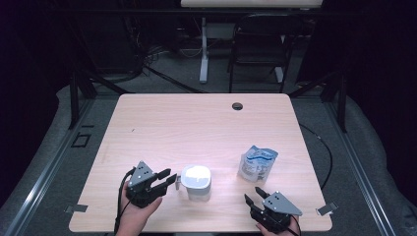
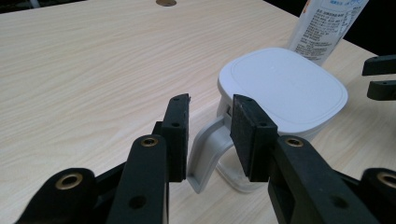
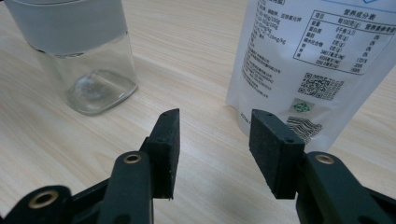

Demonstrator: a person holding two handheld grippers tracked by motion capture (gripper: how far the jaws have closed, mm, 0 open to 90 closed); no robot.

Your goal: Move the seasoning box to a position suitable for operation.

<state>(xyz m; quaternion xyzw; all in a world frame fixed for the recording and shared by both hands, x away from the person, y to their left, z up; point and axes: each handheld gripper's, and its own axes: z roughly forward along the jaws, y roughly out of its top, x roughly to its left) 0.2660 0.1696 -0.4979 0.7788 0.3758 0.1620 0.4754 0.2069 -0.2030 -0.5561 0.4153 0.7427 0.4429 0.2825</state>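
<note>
left gripper stands half open astride my jar's handle, pads not yet pressing; right gripper gapes empty, pouch just ahead. a skewed squeeze could tip the jar.

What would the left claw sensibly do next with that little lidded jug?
Probably close on the handle: the left gripper has its jaws either side of it, not yet pressing. That would steady the jug while the right gripper waits open near the pouch.
</note>
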